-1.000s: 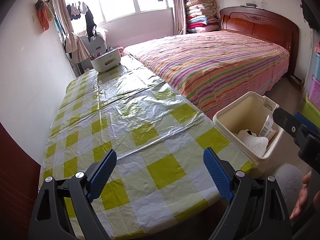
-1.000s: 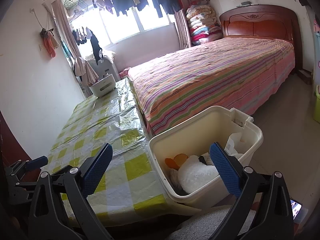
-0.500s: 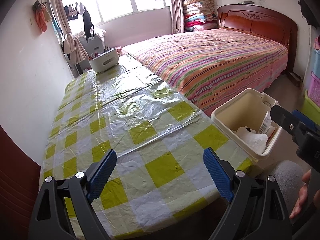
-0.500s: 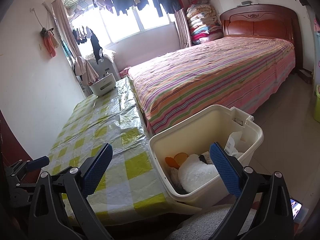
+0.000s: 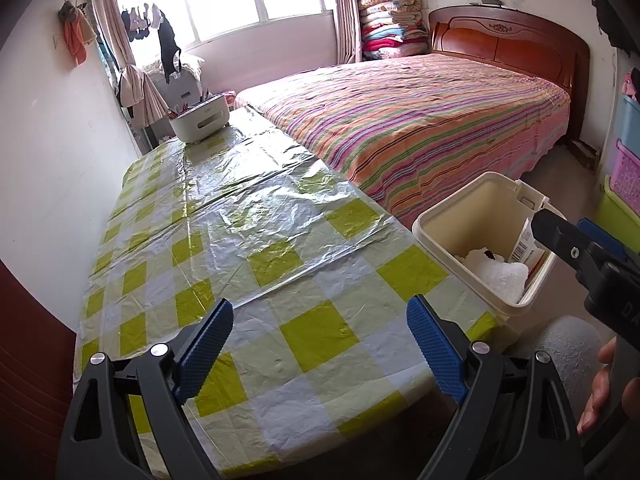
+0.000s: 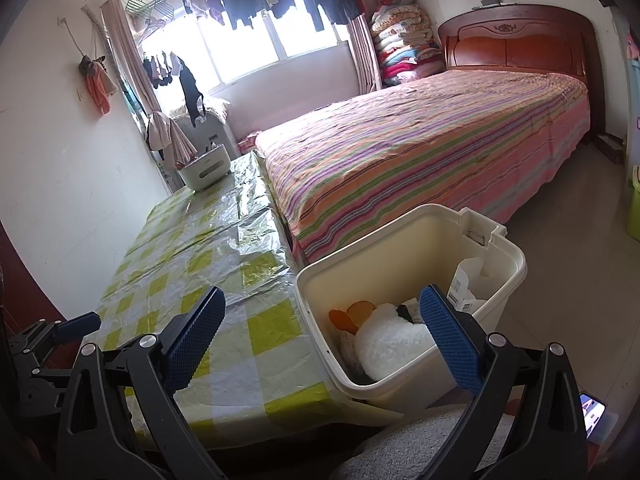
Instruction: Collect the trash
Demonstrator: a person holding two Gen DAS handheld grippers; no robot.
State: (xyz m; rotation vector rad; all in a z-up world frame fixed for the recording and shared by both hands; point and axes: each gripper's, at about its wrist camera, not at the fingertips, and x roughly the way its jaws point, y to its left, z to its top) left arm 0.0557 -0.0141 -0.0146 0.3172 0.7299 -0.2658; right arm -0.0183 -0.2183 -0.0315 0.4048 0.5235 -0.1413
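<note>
A cream plastic bin stands at the right edge of the table, also in the left wrist view. It holds a white crumpled wad, orange scraps and a white carton with a barcode. My left gripper is open and empty above the near end of the table. My right gripper is open and empty, held above the table's corner and the bin's near rim. It shows at the right edge of the left wrist view.
A green-checked plastic cloth covers the table. A white caddy stands at its far end. A striped bed runs along the right. The white wall is on the left. Coloured crates stand far right. A phone lies low right.
The left wrist view has tilted a little, so the table and bin sit slightly lower and further left in it. The right gripper has barely moved. Both stay open.
</note>
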